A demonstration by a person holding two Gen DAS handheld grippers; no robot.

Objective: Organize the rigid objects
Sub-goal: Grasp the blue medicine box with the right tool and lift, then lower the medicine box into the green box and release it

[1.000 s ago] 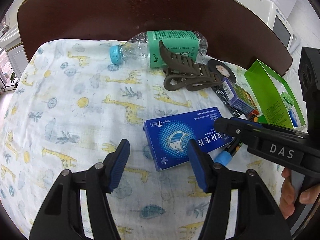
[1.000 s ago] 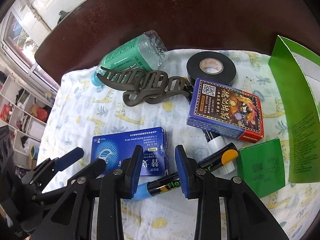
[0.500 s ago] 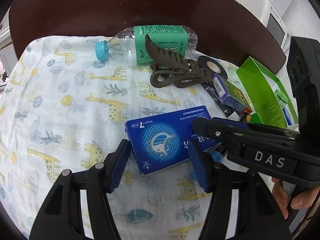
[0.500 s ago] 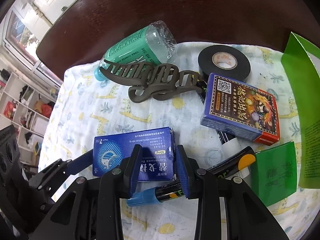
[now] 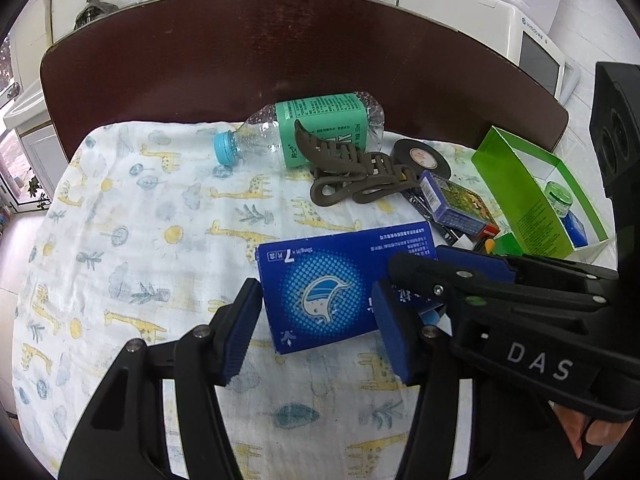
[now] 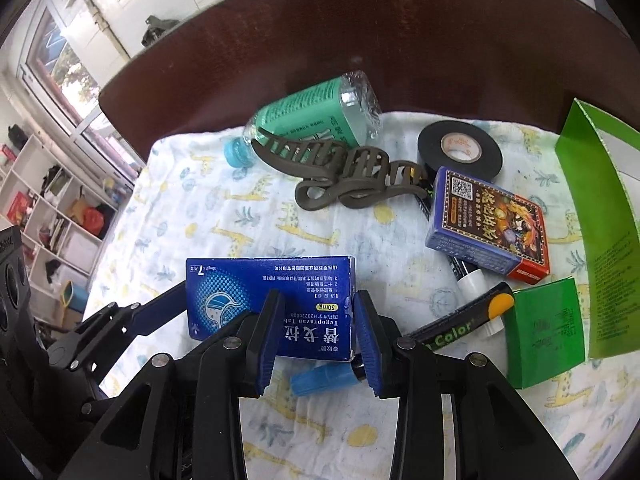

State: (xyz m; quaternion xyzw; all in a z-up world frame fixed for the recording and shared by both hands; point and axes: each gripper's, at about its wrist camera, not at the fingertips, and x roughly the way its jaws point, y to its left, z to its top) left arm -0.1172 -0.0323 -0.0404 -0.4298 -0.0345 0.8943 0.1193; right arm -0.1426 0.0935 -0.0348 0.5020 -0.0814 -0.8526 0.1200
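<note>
A blue medicine box (image 5: 340,280) (image 6: 276,300) lies flat on the giraffe-print cloth (image 5: 140,240). My left gripper (image 5: 316,332) is open, its jaws on either side of the box's near end. My right gripper (image 6: 318,334) is open, astride the box's other end. A black marker with a blue cap (image 6: 324,374) lies under the right gripper. Behind are a brown hair claw (image 5: 352,172) (image 6: 344,172), a green-labelled water bottle (image 5: 312,128) (image 6: 316,120), a roll of black tape (image 5: 420,156) (image 6: 460,150) and a card box (image 5: 456,204) (image 6: 488,224).
An open green carton (image 5: 520,192) holding a small jar stands at the right, with a loose green flap (image 6: 548,328) on the cloth. The dark wooden table (image 5: 240,60) extends behind the cloth. A white appliance (image 5: 500,20) stands beyond the table.
Both grippers have moved forward onto the blue medicine box; it now sits between the jaws of each. The marker has slid under the right gripper's view. Other objects are still.
</note>
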